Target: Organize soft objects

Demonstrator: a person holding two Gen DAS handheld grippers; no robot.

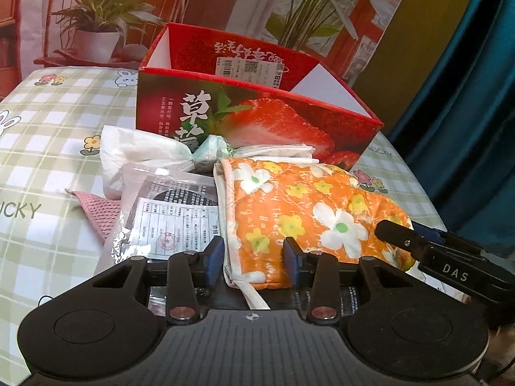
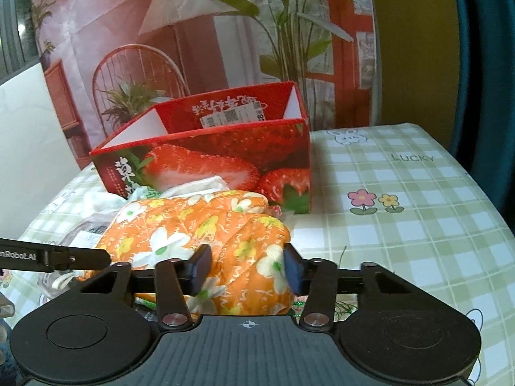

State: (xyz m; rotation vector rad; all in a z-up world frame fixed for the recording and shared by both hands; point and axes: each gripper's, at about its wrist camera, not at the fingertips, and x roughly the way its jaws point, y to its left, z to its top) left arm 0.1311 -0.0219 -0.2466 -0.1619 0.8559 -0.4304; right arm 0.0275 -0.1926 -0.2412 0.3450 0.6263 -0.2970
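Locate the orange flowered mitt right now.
The orange flowered mitt lies on the checked tablecloth just in front of the strawberry box, atop the pile, with both the left gripper and right gripper closed on it.

mitt (image 1: 309, 206): quilted cloth | box (image 1: 257, 119): glossy card | tablecloth (image 2: 402, 212): smooth

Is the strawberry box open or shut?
Open: the strawberry box shows white inner walls, with its back flap standing upright.

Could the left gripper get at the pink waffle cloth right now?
Probably not directly: the left gripper is closed on the orange floral mitt, and the pink cloth lies partly under a clear packet.
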